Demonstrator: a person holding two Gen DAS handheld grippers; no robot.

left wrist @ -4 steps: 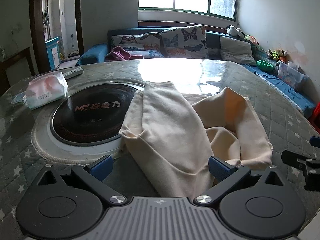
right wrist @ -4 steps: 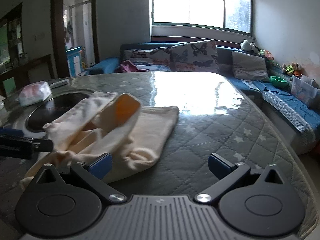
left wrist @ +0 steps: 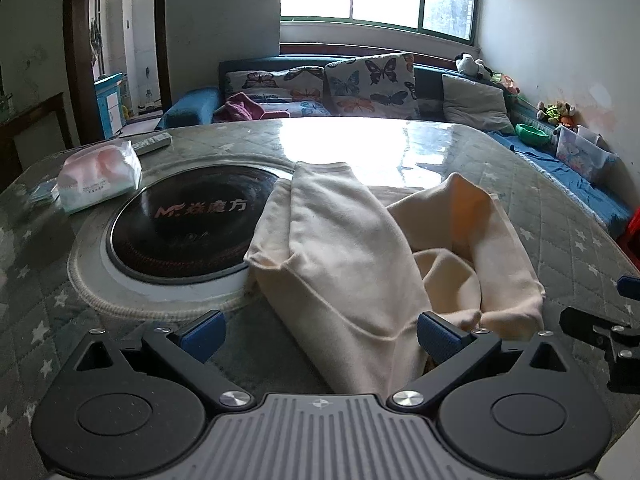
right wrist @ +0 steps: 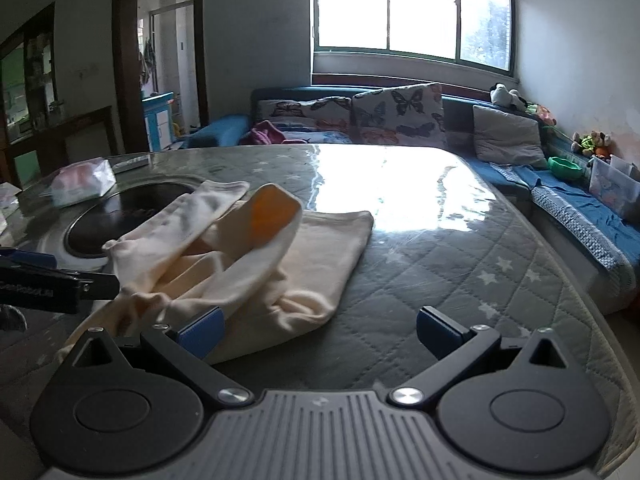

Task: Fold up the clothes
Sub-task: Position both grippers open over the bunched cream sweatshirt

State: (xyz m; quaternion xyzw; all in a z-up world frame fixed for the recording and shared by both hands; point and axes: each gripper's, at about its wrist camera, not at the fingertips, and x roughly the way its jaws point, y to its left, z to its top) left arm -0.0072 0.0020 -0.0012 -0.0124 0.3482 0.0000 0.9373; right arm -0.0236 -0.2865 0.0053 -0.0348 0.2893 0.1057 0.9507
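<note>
Quilted table [right wrist: 460,264], cream garment [left wrist: 352,264], both grippers spread wide, level

garment [left wrist: 344,264] near end hidden (behind tool body)

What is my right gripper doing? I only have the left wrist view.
Observer: The right gripper is open and empty.
Operator: Where is the cloth from there?
Observer: The cloth lies ahead and to its left; only the left fingertip overlaps the cloth's near edge in that view.
Operator: Anything ahead on its right side?
Observer: Only bare table ahead of the right fingertip.
</note>
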